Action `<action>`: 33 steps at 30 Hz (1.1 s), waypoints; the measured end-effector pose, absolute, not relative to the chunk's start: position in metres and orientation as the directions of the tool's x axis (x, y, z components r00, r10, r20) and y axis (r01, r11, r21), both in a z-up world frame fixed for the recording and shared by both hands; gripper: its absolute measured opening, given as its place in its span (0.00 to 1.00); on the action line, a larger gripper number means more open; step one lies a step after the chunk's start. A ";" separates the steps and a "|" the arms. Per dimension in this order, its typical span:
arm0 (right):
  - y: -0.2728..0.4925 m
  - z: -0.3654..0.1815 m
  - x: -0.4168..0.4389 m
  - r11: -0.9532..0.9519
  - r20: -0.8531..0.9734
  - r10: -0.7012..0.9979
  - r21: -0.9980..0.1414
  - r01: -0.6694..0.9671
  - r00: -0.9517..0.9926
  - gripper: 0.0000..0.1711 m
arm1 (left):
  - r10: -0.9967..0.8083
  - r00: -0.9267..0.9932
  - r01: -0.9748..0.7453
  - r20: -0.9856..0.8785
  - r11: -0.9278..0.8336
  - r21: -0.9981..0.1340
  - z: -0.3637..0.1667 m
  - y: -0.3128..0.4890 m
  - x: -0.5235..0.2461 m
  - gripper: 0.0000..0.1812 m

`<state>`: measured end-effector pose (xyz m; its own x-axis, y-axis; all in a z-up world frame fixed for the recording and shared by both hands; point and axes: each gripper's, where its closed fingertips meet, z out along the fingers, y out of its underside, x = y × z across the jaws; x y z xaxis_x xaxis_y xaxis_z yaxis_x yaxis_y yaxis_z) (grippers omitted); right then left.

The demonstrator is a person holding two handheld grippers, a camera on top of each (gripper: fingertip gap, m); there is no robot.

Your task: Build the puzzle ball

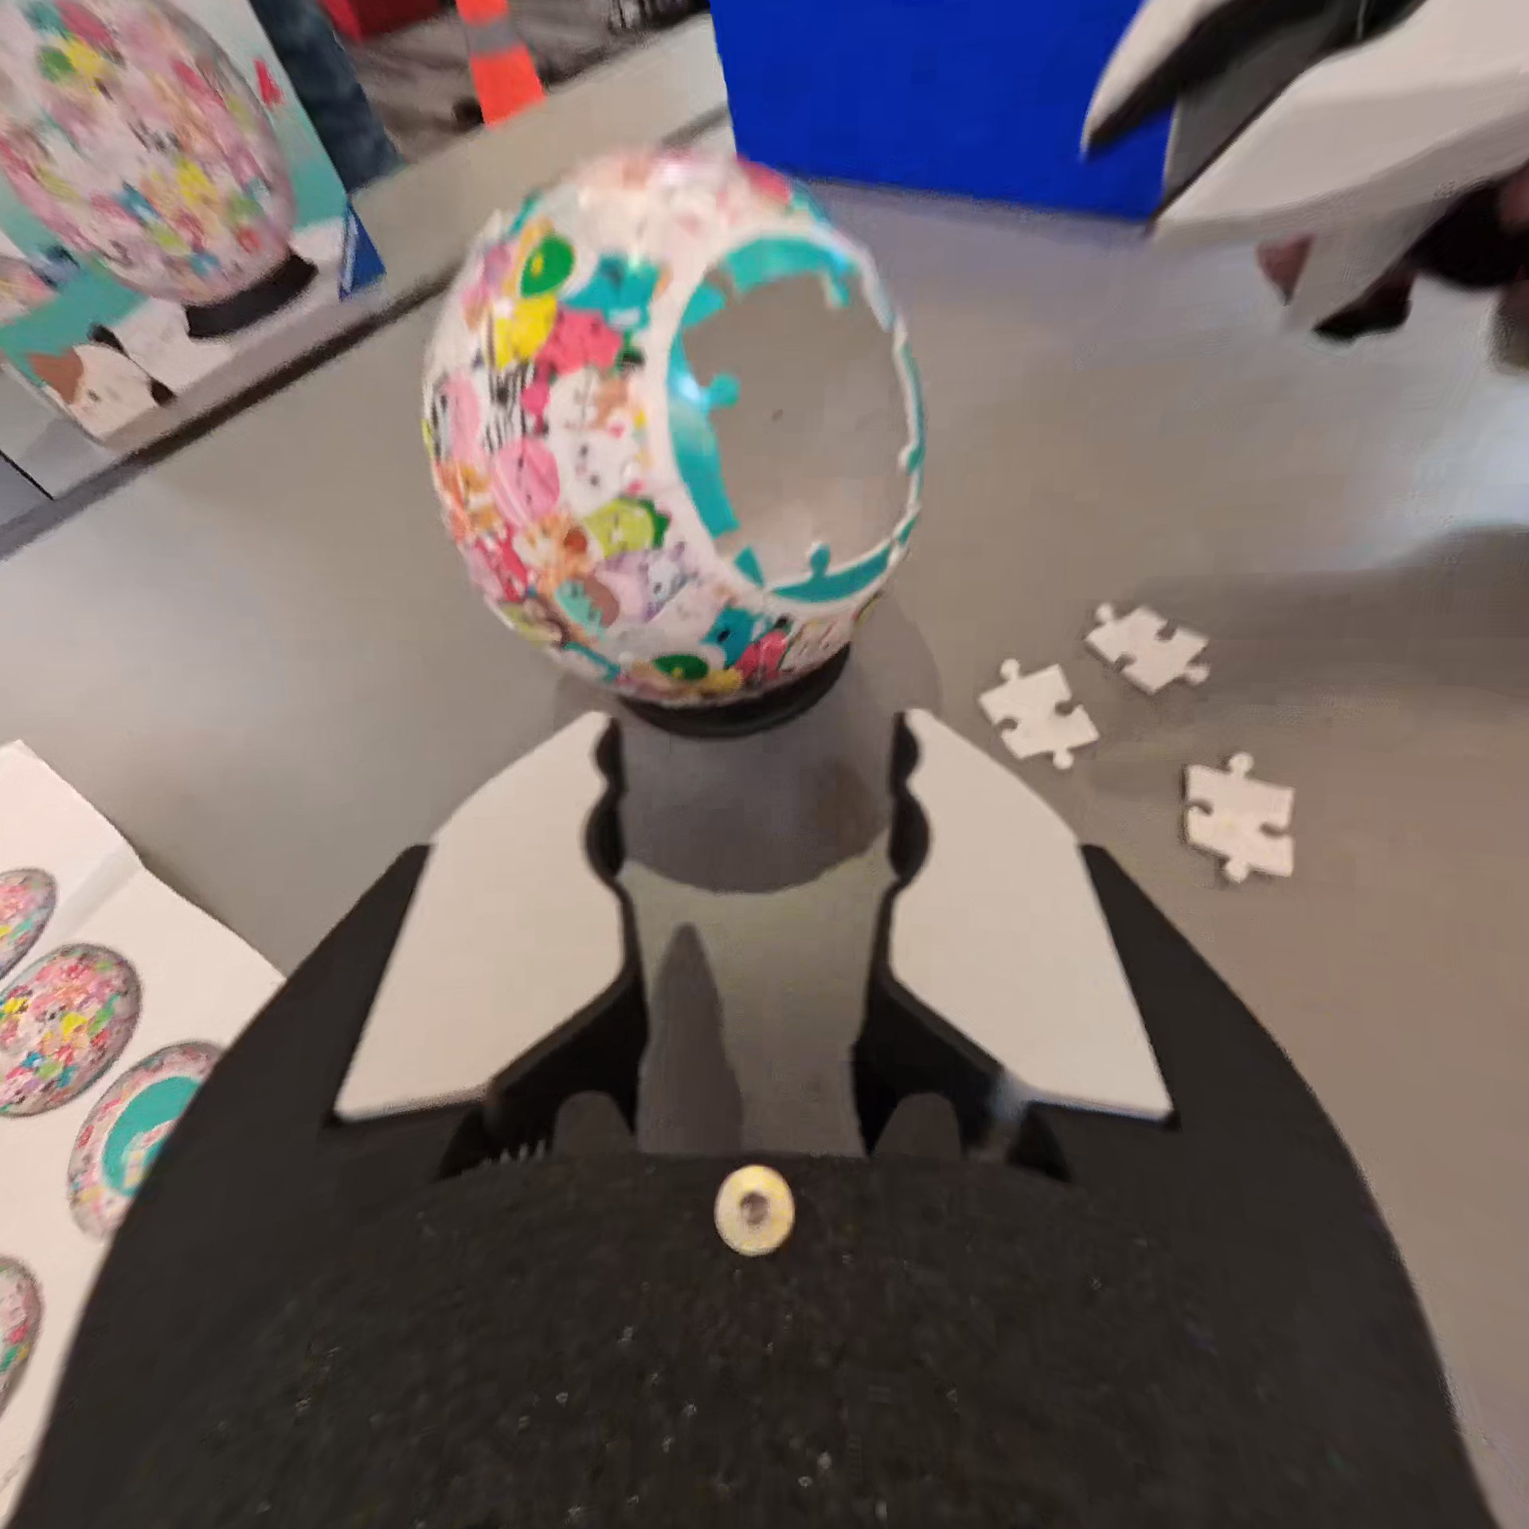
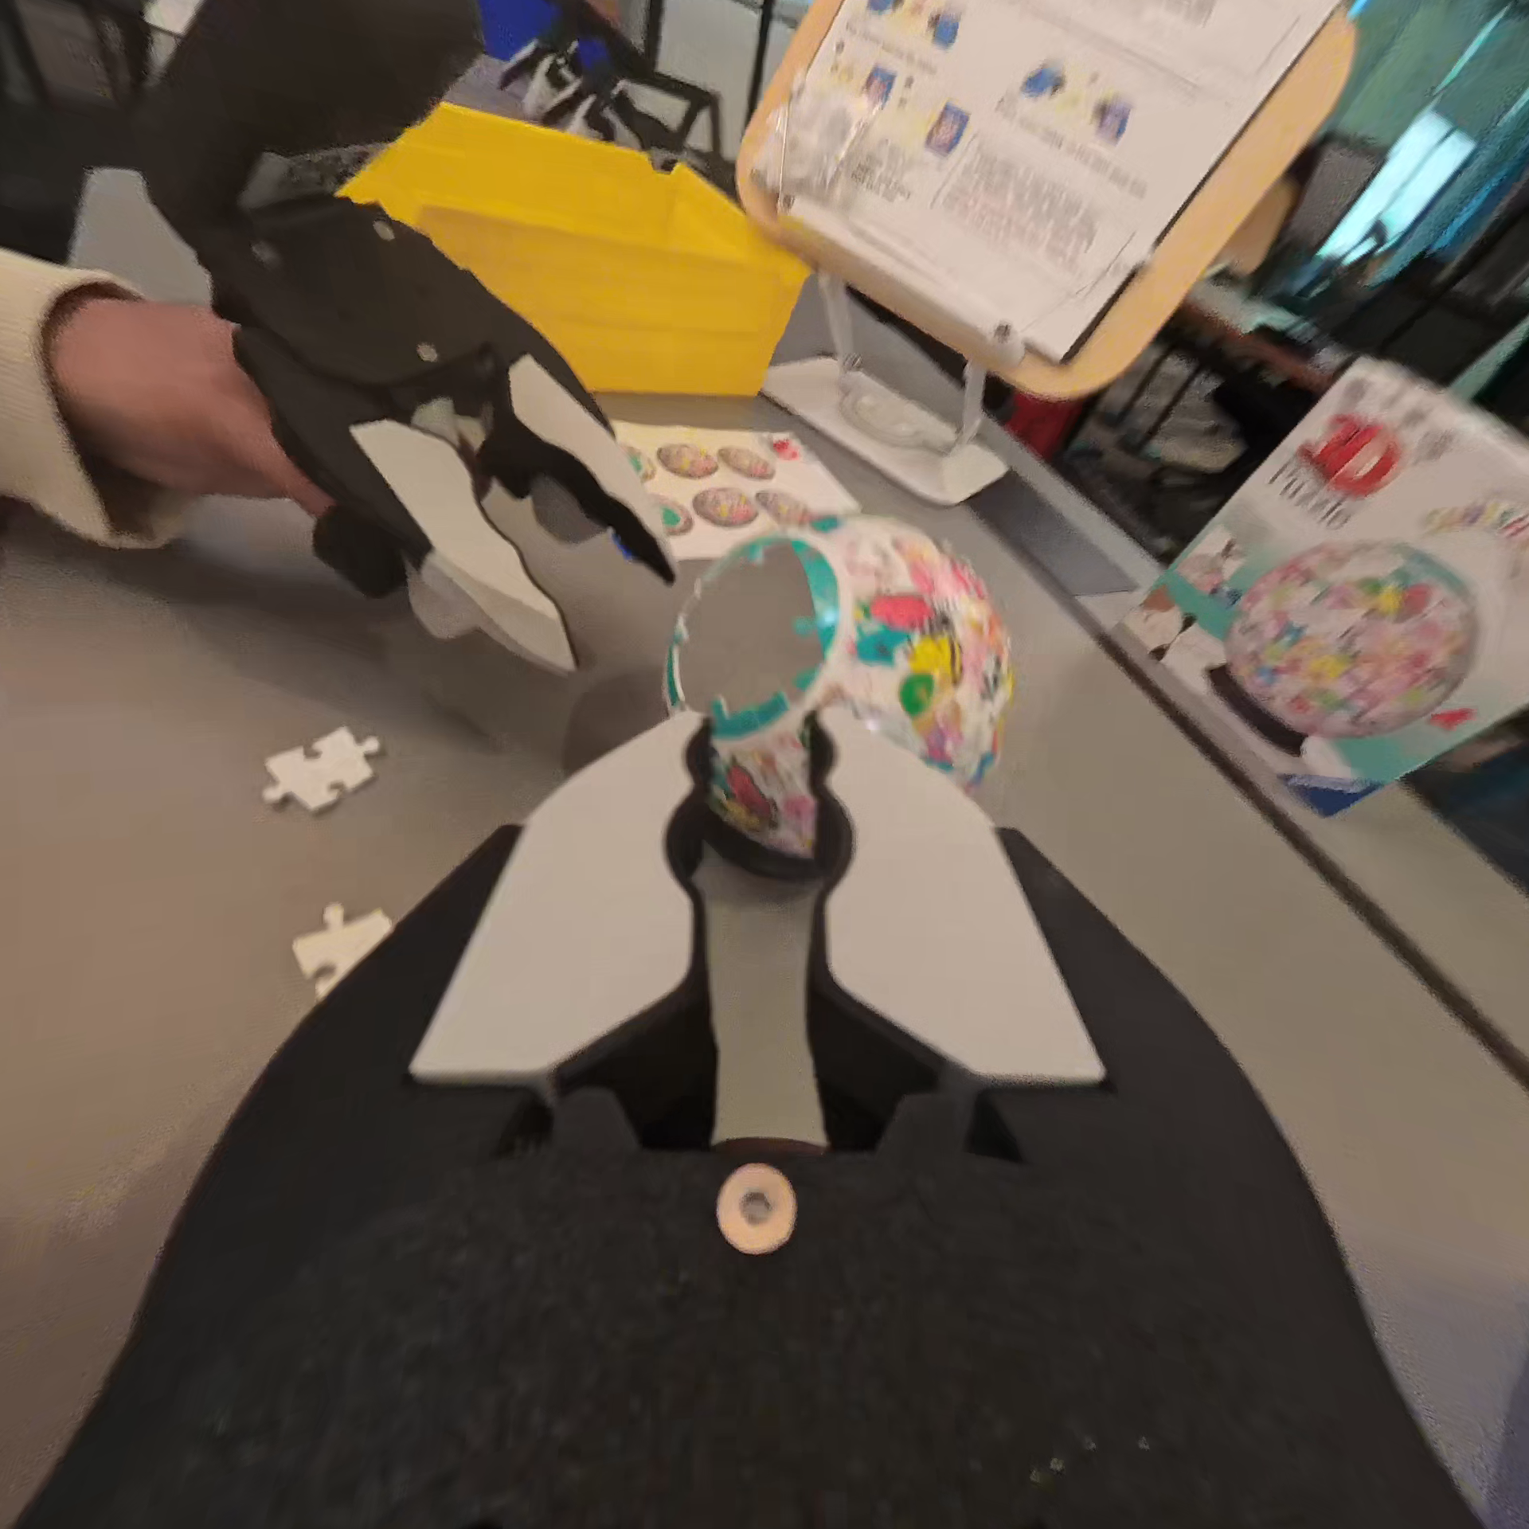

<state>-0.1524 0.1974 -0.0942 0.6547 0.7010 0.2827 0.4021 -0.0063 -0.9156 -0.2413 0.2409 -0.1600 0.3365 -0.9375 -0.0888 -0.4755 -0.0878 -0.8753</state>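
Note:
The puzzle ball (image 1: 579,463), colourful with a teal-edged hole facing right, sits on a black stand (image 1: 736,711) on the grey table. My left gripper (image 1: 757,736) is open and empty, just in front of the stand. Three white loose pieces (image 1: 1038,716) lie to the right of the ball. My right gripper (image 1: 1125,182) hovers at the upper right, away from the ball. In the right wrist view the right gripper (image 2: 757,736) is slightly open and empty, with the ball (image 2: 910,654) seen through its gap. The left gripper (image 2: 620,620) hangs left of the ball, held by a hand.
The puzzle box (image 1: 165,207) stands at the back left and a picture sheet (image 1: 83,993) lies at the near left. A blue bin (image 1: 935,99) stands behind the ball. In the right wrist view, a yellow bin (image 2: 604,248) and a clipboard stand (image 2: 1034,165) stand beyond the ball.

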 end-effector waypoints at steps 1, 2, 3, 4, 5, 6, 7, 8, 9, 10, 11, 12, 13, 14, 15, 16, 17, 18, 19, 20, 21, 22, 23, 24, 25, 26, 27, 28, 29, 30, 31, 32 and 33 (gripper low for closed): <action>0.202 -0.105 -0.140 -0.066 0.236 0.724 -0.912 0.406 0.649 0.23 | -0.948 0.309 -0.487 -0.079 -0.087 -0.869 -0.165 0.243 -0.242 0.43; 0.210 -0.119 -0.127 -0.144 0.205 0.728 -0.888 0.437 0.654 0.38 | -0.960 0.271 -0.499 -0.069 -0.079 -0.863 -0.170 0.245 -0.240 0.52; 0.219 -0.132 -0.116 -0.200 0.211 0.719 -0.850 0.488 0.662 0.46 | -0.962 0.260 -0.528 -0.084 -0.069 -0.846 -0.176 0.254 -0.239 0.53; 0.230 -0.142 -0.110 -0.210 0.238 0.709 -0.827 0.521 0.664 0.51 | -0.961 0.254 -0.552 -0.105 -0.055 -0.832 -0.181 0.264 -0.238 0.53; 0.237 -0.150 -0.112 -0.214 0.240 0.717 -0.818 0.534 0.655 0.59 | -0.967 0.233 -0.562 -0.106 -0.045 -0.826 -0.184 0.270 -0.233 0.57; 0.242 -0.161 -0.118 -0.241 0.213 0.742 -0.800 0.550 0.635 0.62 | -0.974 0.211 -0.561 -0.084 -0.051 -0.826 -0.184 0.274 -0.227 0.58; 0.245 -0.170 -0.126 -0.265 0.187 0.765 -0.781 0.566 0.616 0.64 | -0.983 0.181 -0.553 -0.045 -0.064 -0.831 -0.183 0.275 -0.220 0.58; 0.249 -0.175 -0.135 -0.272 0.168 0.782 -0.774 0.572 0.600 0.67 | -0.989 0.146 -0.548 -0.007 -0.075 -0.833 -0.182 0.274 -0.214 0.58; 0.253 -0.176 -0.143 -0.269 0.158 0.796 -0.772 0.576 0.584 0.68 | -0.992 0.128 -0.548 0.018 -0.085 -0.832 -0.181 0.274 -0.210 0.59; 0.256 -0.175 -0.150 -0.256 0.158 0.804 -0.778 0.573 0.573 0.68 | -0.992 0.120 -0.550 0.031 -0.093 -0.830 -0.180 0.274 -0.207 0.60; 0.262 -0.173 -0.154 -0.249 0.168 0.797 -0.784 0.569 0.580 0.72 | -0.992 0.120 -0.555 0.035 -0.097 -0.826 -0.180 0.275 -0.207 0.61; 0.267 -0.172 -0.155 -0.245 0.185 0.792 -0.777 0.580 0.582 0.73 | -0.992 0.125 -0.562 0.029 -0.094 -0.822 -0.181 0.276 -0.207 0.61; 0.272 -0.172 -0.154 -0.234 0.210 0.784 -0.771 0.592 0.584 0.72 | -0.992 0.127 -0.566 0.022 -0.091 -0.820 -0.182 0.276 -0.208 0.59; 0.275 -0.171 -0.154 -0.222 0.228 0.781 -0.768 0.601 0.581 0.70 | -0.991 0.131 -0.567 0.022 -0.093 -0.819 -0.183 0.275 -0.210 0.57; 0.276 -0.171 -0.155 -0.220 0.220 0.787 -0.772 0.596 0.576 0.70 | -0.990 0.138 -0.568 0.022 -0.098 -0.817 -0.184 0.274 -0.211 0.57; 0.276 -0.171 -0.156 -0.237 0.186 0.797 -0.779 0.580 0.575 0.70 | -0.989 0.145 -0.569 0.017 -0.097 -0.816 -0.184 0.274 -0.212 0.57; 0.274 -0.171 -0.158 -0.266 0.138 0.806 -0.784 0.561 0.575 0.70 | -0.989 0.147 -0.569 0.013 -0.096 -0.817 -0.183 0.272 -0.214 0.58; 0.271 -0.172 -0.160 -0.313 0.065 0.817 -0.784 0.535 0.573 0.70 | -0.989 0.147 -0.577 0.017 -0.099 -0.811 -0.183 0.269 -0.215 0.58; 0.268 -0.171 -0.162 -0.363 -0.017 0.823 -0.784 0.503 0.567 0.70 | -0.989 0.144 -0.587 0.023 -0.104 -0.803 -0.185 0.266 -0.217 0.58; 0.266 -0.169 -0.163 -0.404 -0.089 0.824 -0.784 0.471 0.559 0.70 | -0.990 0.140 -0.596 0.023 -0.102 -0.796 -0.186 0.264 -0.218 0.58; 0.266 -0.168 -0.164 -0.431 -0.138 0.823 -0.784 0.447 0.551 0.70 | -0.990 0.137 -0.603 0.013 -0.094 -0.792 -0.188 0.262 -0.219 0.58; 0.266 -0.168 -0.164 -0.434 -0.152 0.825 -0.787 0.439 0.544 0.70 | -0.990 0.138 -0.607 -0.003 -0.083 -0.790 -0.189 0.264 -0.219 0.57; 0.266 -0.168 -0.163 -0.421 -0.140 0.832 -0.789 0.447 0.536 0.70 | -0.990 0.139 -0.612 -0.021 -0.069 -0.788 -0.190 0.266 -0.219 0.56; 0.266 -0.168 -0.162 -0.401 -0.122 0.841 -0.795 0.456 0.527 0.69 | -0.990 0.140 -0.616 -0.030 -0.063 -0.785 -0.190 0.269 -0.218 0.56; 0.266 -0.168 -0.161 -0.379 -0.101 0.847 -0.803 0.460 0.521 0.70 | -0.990 0.143 -0.614 -0.020 -0.072 -0.786 -0.190 0.271 -0.217 0.56; 0.263 -0.170 -0.160 -0.354 -0.073 0.855 -0.806 0.475 0.514 0.72 | -0.989 0.148 -0.610 -0.003 -0.088 -0.788 -0.189 0.272 -0.216 0.56; 0.262 -0.174 -0.158 -0.319 -0.014 0.860 -0.795 0.516 0.510 0.72 | -0.988 0.152 -0.604 0.010 -0.101 -0.790 -0.188 0.273 -0.214 0.57; 0.263 -0.180 -0.156 -0.281 0.067 0.857 -0.770 0.573 0.511 0.72 | -0.988 0.155 -0.603 0.014 -0.106 -0.791 -0.188 0.273 -0.213 0.58; 0.266 -0.185 -0.155 -0.254 0.140 0.844 -0.746 0.616 0.517 0.73 | -0.988 0.156 -0.606 0.012 -0.105 -0.789 -0.189 0.273 -0.212 0.59; 0.270 -0.187 -0.156 -0.241 0.196 0.824 -0.728 0.641 0.532 0.73 | -0.988 0.157 -0.610 0.008 -0.103 -0.785 -0.190 0.272 -0.212 0.60; 0.274 -0.188 -0.156 -0.242 0.232 0.804 -0.714 0.657 0.548 0.73 | -0.987 0.158 -0.619 0.007 -0.104 -0.778 -0.191 0.270 -0.212 0.61; 0.276 -0.187 -0.157 -0.248 0.236 0.798 -0.710 0.659 0.554 0.74 | -0.988 0.156 -0.630 0.009 -0.106 -0.769 -0.193 0.267 -0.213 0.61; 0.275 -0.187 -0.160 -0.260 0.205 0.807 -0.718 0.645 0.554 0.75 | -0.988 0.156 -0.637 0.009 -0.107 -0.763 -0.194 0.265 -0.215 0.61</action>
